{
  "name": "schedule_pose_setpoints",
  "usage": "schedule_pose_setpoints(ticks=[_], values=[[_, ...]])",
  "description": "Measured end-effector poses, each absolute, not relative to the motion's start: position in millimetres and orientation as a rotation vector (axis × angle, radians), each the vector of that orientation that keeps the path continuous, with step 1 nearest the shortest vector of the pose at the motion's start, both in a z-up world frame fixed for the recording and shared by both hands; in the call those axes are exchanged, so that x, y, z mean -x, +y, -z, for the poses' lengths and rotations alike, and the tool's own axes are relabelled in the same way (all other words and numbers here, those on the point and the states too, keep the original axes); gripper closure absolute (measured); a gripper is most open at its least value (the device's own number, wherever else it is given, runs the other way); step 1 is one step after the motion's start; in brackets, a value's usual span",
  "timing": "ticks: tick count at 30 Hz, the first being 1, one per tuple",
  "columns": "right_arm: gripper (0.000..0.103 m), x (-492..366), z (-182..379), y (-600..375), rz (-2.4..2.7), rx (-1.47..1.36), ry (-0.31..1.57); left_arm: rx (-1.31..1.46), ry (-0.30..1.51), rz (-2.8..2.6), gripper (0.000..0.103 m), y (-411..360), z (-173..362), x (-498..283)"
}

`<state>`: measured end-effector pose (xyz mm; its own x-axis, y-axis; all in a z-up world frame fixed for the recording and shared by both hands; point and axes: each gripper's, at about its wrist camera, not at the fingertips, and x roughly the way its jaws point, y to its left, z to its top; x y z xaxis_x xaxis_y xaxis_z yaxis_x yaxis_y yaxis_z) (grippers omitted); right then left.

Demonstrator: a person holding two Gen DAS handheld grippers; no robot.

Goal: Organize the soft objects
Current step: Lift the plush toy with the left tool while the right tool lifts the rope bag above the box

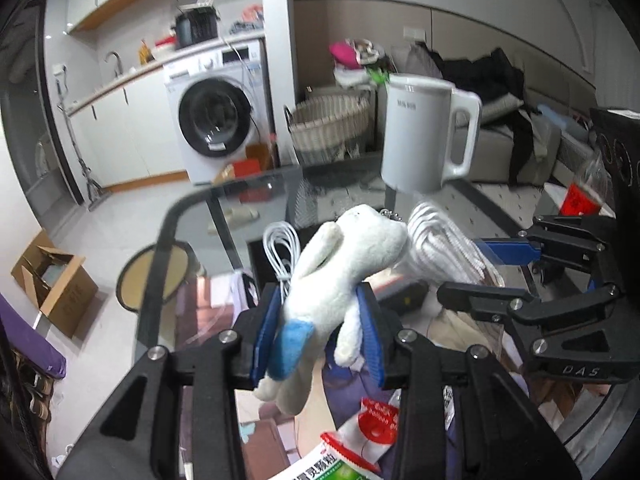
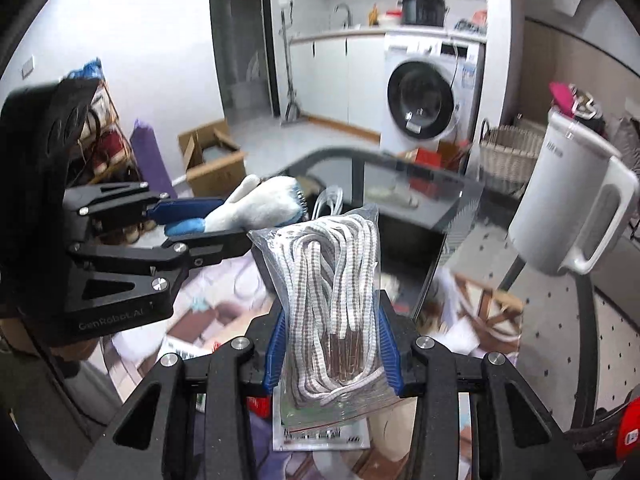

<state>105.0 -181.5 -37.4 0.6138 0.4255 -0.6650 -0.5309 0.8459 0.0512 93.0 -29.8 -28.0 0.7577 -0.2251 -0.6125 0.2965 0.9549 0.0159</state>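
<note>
My left gripper [image 1: 320, 316] is shut on a white plush rabbit with a blue patch [image 1: 340, 264], held up above the glass table. The rabbit also shows in the right wrist view [image 2: 260, 204], clamped in the left gripper [image 2: 216, 220] at the left. My right gripper [image 2: 332, 344] is shut on a clear bag of white-and-brown laces [image 2: 332, 292], held upright. That bag [image 1: 436, 248] shows in the left wrist view just right of the rabbit, with the right gripper [image 1: 516, 280] behind it. The two held things are close together, side by side.
A white kettle [image 1: 424, 132] stands on the glass table [image 1: 248, 196]. A coiled white cable [image 1: 282, 248] lies near the rabbit. Packets and papers [image 1: 360, 440] lie below. A washing machine [image 1: 216, 116], wicker basket [image 1: 328, 124] and cardboard box [image 1: 52, 280] are beyond.
</note>
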Motion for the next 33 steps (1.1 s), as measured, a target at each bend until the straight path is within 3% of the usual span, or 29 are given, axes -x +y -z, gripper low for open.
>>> schedule_pose_setpoints(ticks=[24, 33], values=[[0.062, -37.5, -41.4, -200.7, -0.412, 0.012, 0.237, -0.024, 0.271, 0.148, 0.066, 7.4, -28.0, -37.7], [0.062, -21.8, -43.0, -194.4, -0.434, 0.022, 0.202, -0.03, 0.242, 0.155, 0.066, 7.1, -30.4, -30.4]])
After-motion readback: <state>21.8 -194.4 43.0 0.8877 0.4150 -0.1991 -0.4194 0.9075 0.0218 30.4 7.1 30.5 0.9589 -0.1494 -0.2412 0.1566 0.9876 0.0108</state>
